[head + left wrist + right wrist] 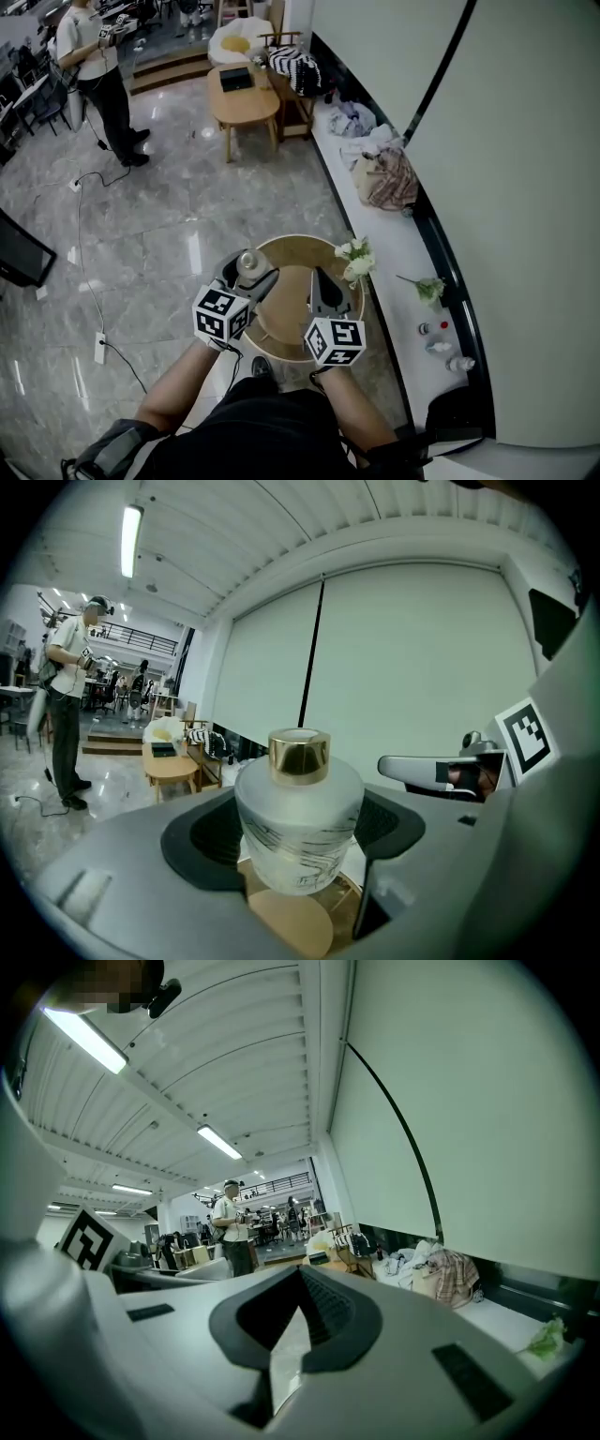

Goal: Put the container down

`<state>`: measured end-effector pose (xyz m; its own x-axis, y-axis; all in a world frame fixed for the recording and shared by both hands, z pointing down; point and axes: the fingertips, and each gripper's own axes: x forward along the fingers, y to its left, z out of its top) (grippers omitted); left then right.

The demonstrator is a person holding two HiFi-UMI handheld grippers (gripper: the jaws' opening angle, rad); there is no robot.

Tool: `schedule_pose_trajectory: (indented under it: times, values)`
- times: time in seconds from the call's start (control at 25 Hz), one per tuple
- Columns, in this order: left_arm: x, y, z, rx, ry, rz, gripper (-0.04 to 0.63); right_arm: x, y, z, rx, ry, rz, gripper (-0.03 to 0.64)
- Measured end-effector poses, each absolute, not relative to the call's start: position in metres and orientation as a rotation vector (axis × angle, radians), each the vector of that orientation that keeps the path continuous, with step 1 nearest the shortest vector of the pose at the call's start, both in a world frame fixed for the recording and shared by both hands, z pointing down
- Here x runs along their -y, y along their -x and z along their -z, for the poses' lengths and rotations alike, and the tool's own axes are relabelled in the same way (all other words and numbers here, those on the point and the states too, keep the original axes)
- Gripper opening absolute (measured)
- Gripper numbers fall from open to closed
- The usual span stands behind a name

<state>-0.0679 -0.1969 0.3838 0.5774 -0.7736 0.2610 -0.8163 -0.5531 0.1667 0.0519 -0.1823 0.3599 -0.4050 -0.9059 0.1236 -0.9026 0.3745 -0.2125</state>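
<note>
A frosted glass container (298, 822) with a gold cap (299, 755) stands upright between the dark pads of my left gripper (296, 834), which is shut on it. In the head view the container (248, 263) hangs over the left rim of a round wooden table (292, 292), held by the left gripper (251, 276). My right gripper (322, 287) hovers over the table's middle. In the right gripper view its jaws (300, 1321) are shut with nothing between them. The tabletop (291, 926) shows below the container.
White flowers (357, 261) stand at the round table's far right edge. A white ledge (403, 253) along the wall carries clothes (384, 174), a flower sprig (427, 287) and small bottles (441, 343). A low wooden table (242, 99) and a standing person (94, 58) are farther off.
</note>
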Motion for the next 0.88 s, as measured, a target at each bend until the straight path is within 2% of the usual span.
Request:
schedule_pose_trajectory:
  times: [0.28, 0.88]
  values:
    - [0.222, 0.079, -0.409, 1.297, -2.545, -0.26, 0.339, 0.199, -0.032, -0.384, -2.633, 1.733, 0.42, 0.008]
    - [0.265, 0.055, -0.484, 1.37, -2.508, -0.369, 0.339, 0.251, -0.046, -0.458, -2.693, 1.7, 0.533, 0.008]
